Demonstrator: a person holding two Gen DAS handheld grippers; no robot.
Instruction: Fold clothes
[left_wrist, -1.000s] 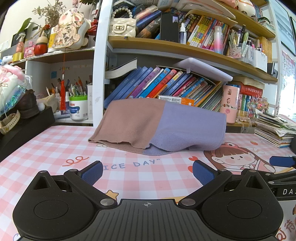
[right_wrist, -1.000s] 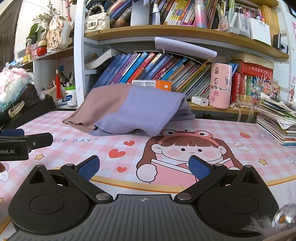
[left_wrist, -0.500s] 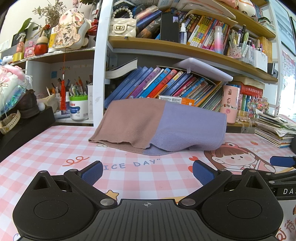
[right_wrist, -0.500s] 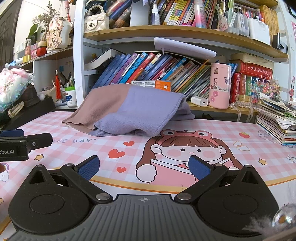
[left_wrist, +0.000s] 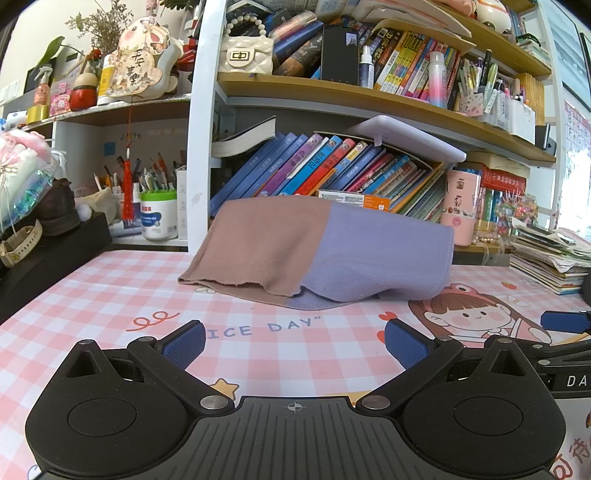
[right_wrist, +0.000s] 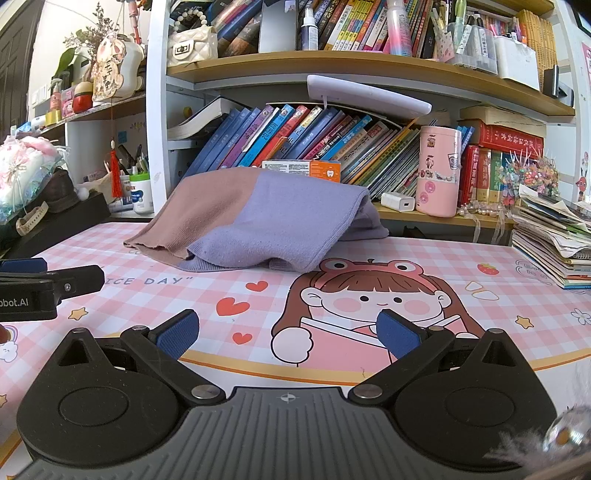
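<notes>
Step in hand, as judged: approach, before any fold; the garment (left_wrist: 317, 251), a brown-and-lilac knit, lies humped at the far edge of the desk mat (left_wrist: 110, 295), against the bookshelf (right_wrist: 369, 62), well apart from both tools. Next move calls for advancing each gripper to a near hem edge, then closing on cloth only, not on the mat. Left gripper (left_wrist: 294, 338): jaws wide, holding nothing, touching nothing; right gripper (right_wrist: 288, 330): jaws wide, likewise empty, poised above the mat.
</notes>
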